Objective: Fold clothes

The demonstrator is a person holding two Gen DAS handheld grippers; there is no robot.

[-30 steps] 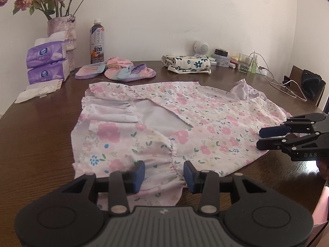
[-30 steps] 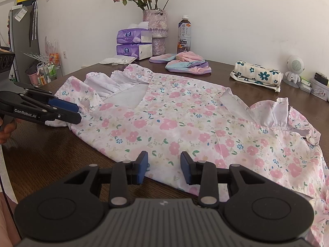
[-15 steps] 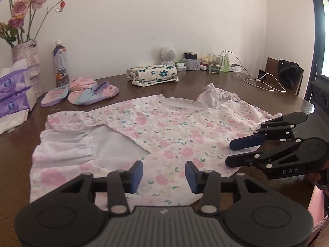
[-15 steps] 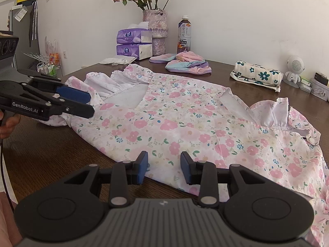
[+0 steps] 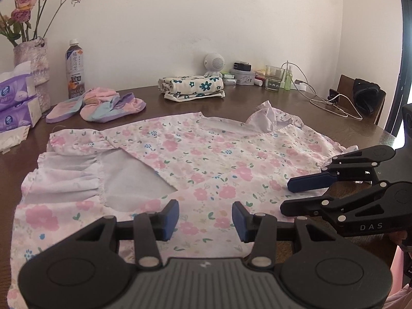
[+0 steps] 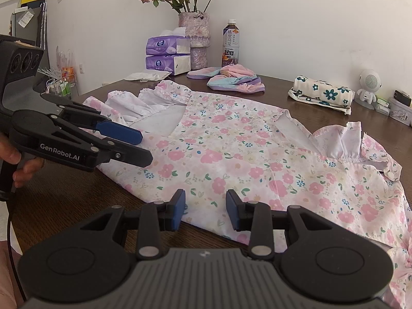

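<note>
A pink floral garment lies spread flat on the dark wooden table, one ruffled sleeve turned back with its white inside showing. My left gripper hovers over the garment's near hem, open, with only the flat cloth below its pads. In the right wrist view the left gripper reaches in from the left above the cloth's edge. My right gripper stands open over the near edge, nothing pinched. From the left wrist view the right gripper juts in at the right, close beside the left one.
At the back lie a folded cream floral cloth, a pile of pink, purple and blue garments, a bottle, tissue packs and a vase of roses. Small items and cables crowd the far right corner.
My left gripper has slid to the right along the garment's near edge and now sits close to the right gripper. The right gripper has stayed where it was.
</note>
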